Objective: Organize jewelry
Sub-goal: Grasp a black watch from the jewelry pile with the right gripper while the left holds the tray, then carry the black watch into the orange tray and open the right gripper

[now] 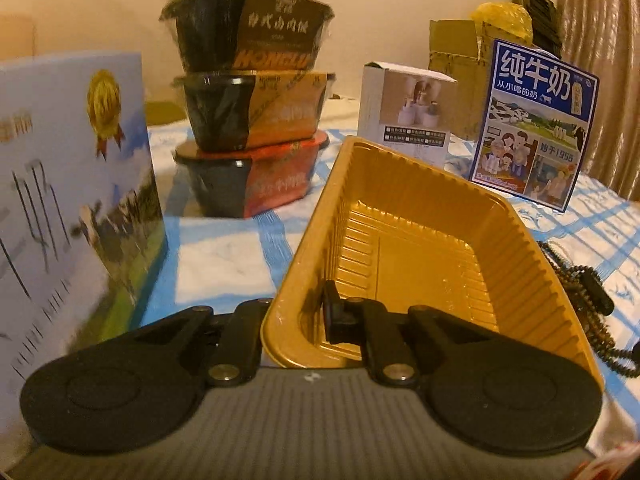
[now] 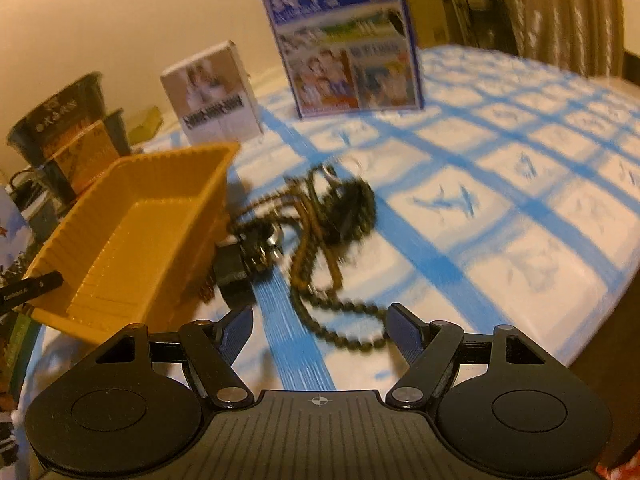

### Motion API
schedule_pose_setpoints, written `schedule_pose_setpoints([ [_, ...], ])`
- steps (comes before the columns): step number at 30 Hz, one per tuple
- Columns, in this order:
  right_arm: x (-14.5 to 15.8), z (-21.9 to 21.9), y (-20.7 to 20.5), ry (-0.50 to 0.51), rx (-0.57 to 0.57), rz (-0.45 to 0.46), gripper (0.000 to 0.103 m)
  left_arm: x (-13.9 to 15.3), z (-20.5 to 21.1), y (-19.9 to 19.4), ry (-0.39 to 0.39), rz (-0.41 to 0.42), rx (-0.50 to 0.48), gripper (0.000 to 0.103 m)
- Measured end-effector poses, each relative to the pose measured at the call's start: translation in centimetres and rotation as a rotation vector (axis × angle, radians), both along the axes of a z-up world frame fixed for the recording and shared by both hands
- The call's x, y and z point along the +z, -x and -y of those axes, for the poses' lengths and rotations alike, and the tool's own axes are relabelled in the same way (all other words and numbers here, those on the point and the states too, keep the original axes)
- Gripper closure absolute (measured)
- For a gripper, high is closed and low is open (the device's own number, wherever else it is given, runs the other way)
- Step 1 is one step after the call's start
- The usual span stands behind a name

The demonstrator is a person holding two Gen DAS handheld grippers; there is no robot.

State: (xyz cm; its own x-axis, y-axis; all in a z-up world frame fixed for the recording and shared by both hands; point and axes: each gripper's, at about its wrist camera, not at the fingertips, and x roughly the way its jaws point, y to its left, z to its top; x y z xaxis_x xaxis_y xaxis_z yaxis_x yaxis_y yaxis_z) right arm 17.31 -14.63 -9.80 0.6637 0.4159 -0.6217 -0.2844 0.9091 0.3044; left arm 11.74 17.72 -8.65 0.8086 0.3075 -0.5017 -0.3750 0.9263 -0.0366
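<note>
An empty gold plastic tray [image 1: 420,248] sits on the blue-checked cloth. My left gripper [image 1: 308,306] is shut on the tray's near-left wall, one finger inside and the other outside. A tangle of dark and brown beaded necklaces [image 2: 332,216] lies on the cloth just right of the tray [image 2: 132,232], and shows at the right edge of the left wrist view as beads [image 1: 580,292]. My right gripper [image 2: 322,320] hovers open over the nearest strand of beads, with nothing pinched. A small black block [image 2: 232,276] lies among the beads.
Three stacked instant-food bowls [image 1: 252,120] stand behind the tray. A white box [image 1: 404,108] and a blue milk carton [image 1: 532,120] stand at the back. A large blue box [image 1: 72,200] is close on the left. The table edge [image 2: 600,280] curves off to the right.
</note>
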Motion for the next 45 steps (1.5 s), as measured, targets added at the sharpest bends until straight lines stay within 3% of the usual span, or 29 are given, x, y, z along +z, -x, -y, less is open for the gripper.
schedule_pose_setpoints([
  [2, 0.3, -0.9, -0.4, 0.014, 0.043, 0.032, 0.03, 0.4, 0.0, 0.1, -0.033, -0.003, -0.005, 0.092],
  [5, 0.5, -2.7, -1.1, 0.025, 0.131, 0.066, 0.053, 0.8, -0.3, 0.2, -0.056, -0.009, -0.002, 0.092],
  [11, -0.4, -6.6, -2.4, 0.112, 0.246, 0.1, 0.061, 1.2, -0.6, 0.6, -0.095, -0.01, 0.01, 0.092],
  [18, -2.1, -8.7, -3.8, 0.172, 0.237, 0.045, 0.064, 1.3, -1.0, 1.0, -0.084, -0.009, 0.011, 0.093],
  [20, -2.5, -8.8, -4.2, 0.176, 0.224, 0.028, 0.08, 1.4, -1.0, 1.0, -0.083, -0.004, 0.007, 0.093],
  [33, 1.4, -6.6, -5.5, -0.087, 0.06, -0.062, 0.08, 1.5, -1.2, 1.0, -0.068, -0.003, -0.005, 0.094],
  [42, 5.6, -8.1, -4.2, -0.19, 0.121, 0.049, 0.08, 1.5, -1.2, 1.0, -0.06, -0.003, -0.004, 0.094],
  [45, 6.0, -9.6, -4.0, -0.224, 0.168, 0.048, 0.08, 1.4, -1.1, 1.0, -0.057, -0.005, -0.001, 0.094],
])
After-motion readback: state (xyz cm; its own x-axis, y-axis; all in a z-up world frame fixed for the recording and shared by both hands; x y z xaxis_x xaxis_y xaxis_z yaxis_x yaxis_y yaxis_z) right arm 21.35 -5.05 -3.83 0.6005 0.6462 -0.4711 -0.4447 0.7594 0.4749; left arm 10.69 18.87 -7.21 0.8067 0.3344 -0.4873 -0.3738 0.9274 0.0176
